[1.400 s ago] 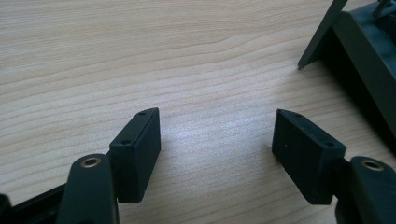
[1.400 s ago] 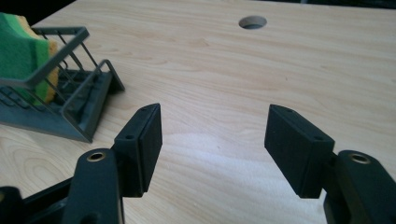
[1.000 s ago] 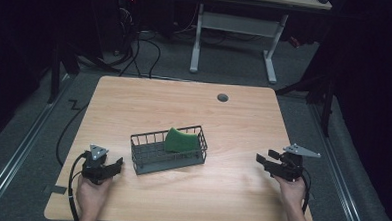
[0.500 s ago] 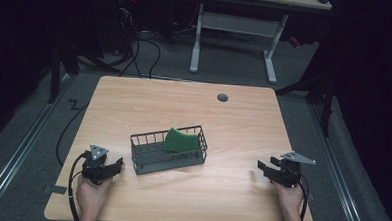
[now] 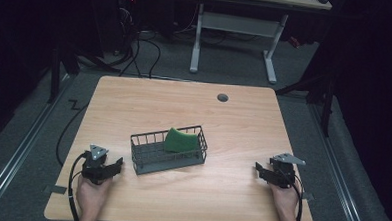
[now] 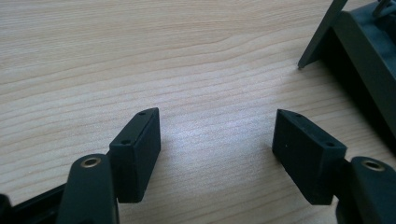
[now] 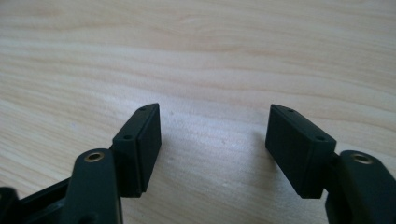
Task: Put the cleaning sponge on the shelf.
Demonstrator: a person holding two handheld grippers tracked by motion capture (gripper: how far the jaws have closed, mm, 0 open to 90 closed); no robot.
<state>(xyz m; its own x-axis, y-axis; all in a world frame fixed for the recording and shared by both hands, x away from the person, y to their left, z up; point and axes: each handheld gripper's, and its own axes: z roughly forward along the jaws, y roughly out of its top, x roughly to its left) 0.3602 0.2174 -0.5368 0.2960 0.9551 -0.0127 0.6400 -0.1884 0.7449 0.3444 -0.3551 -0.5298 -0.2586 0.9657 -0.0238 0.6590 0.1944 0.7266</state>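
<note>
1. Since a second ago, the right tool (image 5: 263, 172) has sunk toward the table (image 5: 184, 110); the left tool (image 5: 112, 166) has kept its place.
2. Both tools stand wide open over bare wood, gripping nothing.
3. Between them sits the wire basket (image 5: 151, 161), with the green sponge (image 5: 179, 140) leaning inside its right end.
4. Left tool is just beside the basket; right tool is well apart from it.
</note>
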